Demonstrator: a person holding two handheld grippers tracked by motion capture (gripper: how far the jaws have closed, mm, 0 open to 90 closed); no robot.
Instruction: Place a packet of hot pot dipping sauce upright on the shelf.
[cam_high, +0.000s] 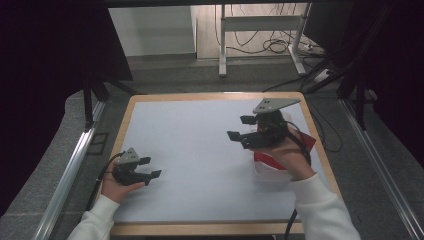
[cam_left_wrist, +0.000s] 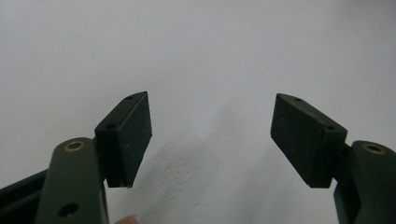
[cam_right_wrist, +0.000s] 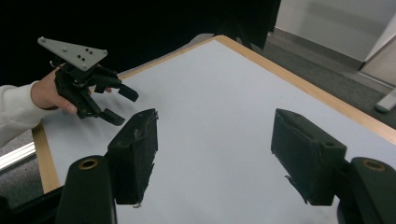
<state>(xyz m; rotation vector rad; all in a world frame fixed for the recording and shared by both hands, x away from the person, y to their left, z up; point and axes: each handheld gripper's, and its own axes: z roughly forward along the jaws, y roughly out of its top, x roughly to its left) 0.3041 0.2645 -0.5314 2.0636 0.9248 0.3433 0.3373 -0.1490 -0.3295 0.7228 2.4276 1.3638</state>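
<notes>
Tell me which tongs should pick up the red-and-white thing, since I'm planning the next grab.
Right. The right tongs are open and hover beside the red-and-white object, which lies under that hand. The left tongs, also open, sit across the table.

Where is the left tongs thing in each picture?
High view: the left tongs sit low on the left, above the white mat, open.
Left gripper view: their two black jaws rise from the bottom, spread over the mat.
Right gripper view: the left tongs are at upper left, held in a hand.
Shared landmark: the white mat.
</notes>
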